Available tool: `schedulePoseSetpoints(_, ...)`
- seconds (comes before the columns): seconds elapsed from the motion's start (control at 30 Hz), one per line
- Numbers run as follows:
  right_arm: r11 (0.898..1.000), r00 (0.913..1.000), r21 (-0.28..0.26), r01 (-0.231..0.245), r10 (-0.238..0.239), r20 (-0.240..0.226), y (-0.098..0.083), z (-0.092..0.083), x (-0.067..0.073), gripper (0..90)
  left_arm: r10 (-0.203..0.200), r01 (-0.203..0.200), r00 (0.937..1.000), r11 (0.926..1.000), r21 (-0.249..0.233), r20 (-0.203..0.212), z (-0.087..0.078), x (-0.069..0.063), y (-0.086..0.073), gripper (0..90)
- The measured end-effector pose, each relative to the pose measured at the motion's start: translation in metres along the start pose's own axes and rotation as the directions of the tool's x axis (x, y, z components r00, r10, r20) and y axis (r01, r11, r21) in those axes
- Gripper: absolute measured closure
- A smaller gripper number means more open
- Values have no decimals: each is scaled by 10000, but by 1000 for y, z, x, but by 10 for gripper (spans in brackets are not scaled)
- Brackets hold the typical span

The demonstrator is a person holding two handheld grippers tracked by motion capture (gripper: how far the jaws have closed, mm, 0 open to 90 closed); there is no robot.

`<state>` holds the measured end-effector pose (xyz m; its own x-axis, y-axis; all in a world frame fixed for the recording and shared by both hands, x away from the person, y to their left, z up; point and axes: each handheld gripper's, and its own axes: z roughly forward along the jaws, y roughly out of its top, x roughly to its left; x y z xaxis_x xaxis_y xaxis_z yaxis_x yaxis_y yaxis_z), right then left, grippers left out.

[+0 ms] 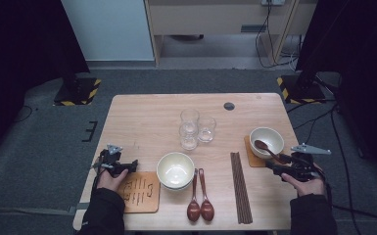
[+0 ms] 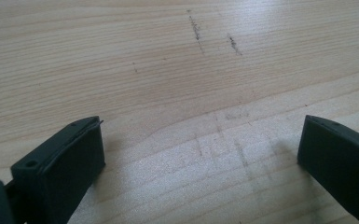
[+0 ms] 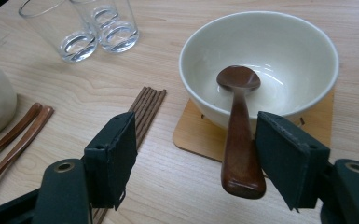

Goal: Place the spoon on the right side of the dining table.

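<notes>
A cream bowl (image 3: 279, 51) stands on a small wooden coaster (image 3: 196, 135) at the table's right (image 1: 269, 137). A dark wooden spoon (image 3: 238, 135) lies in it, head in the bowl and handle sticking out over the near rim. My right gripper (image 3: 200, 154) is open around that handle: the handle sits close beside the right jaw, and the left jaw stands well away from it. In the high view the right gripper (image 1: 274, 164) is just in front of the bowl. My left gripper (image 2: 200, 144) is open above bare wood, near the table's left edge (image 1: 127, 166).
A larger printed coaster (image 1: 139, 192) lies by the left hand. Stacked cream bowls (image 1: 175, 169) sit front centre, two wooden spoons (image 1: 199, 196) to their right, then several chopsticks (image 1: 240, 188). Three clear glasses (image 1: 196, 128) stand mid-table.
</notes>
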<state>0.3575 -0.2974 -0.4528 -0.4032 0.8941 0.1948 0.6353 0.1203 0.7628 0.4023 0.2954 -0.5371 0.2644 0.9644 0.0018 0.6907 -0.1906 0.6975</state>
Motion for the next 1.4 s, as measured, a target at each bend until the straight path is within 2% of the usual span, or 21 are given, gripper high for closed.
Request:
schedulePoseSetpoints(0.17,9999,9999,41,152,-151,-18,0,2,4,309,1,-1,10000,10000,0,0,0,0,0,0)
schedulePoseSetpoints(0.57,9998,9998,38,185,-185,0,0,7,9,284,2,-2,10000,10000,1,0,0,0,0,0)
schedulePoseSetpoints(0.8,9992,9997,-375,125,-117,222,5,-2,9,264,-3,3,10000,10000,-1,0,0,0,0,0)
schedulePoseSetpoints(0.93,9962,9984,-812,329,-290,481,9,-9,12,267,0,0,10000,10000,2,2,0,0,0,0)
schedulePoseSetpoints(1.17,9907,9958,-1047,869,-835,367,15,-12,32,312,1,-1,10000,10000,0,1,0,0,0,0)
schedulePoseSetpoints(1.4,9876,9927,-1007,1204,-1199,110,15,-4,52,340,-2,2,10000,10000,-1,2,0,0,0,0)
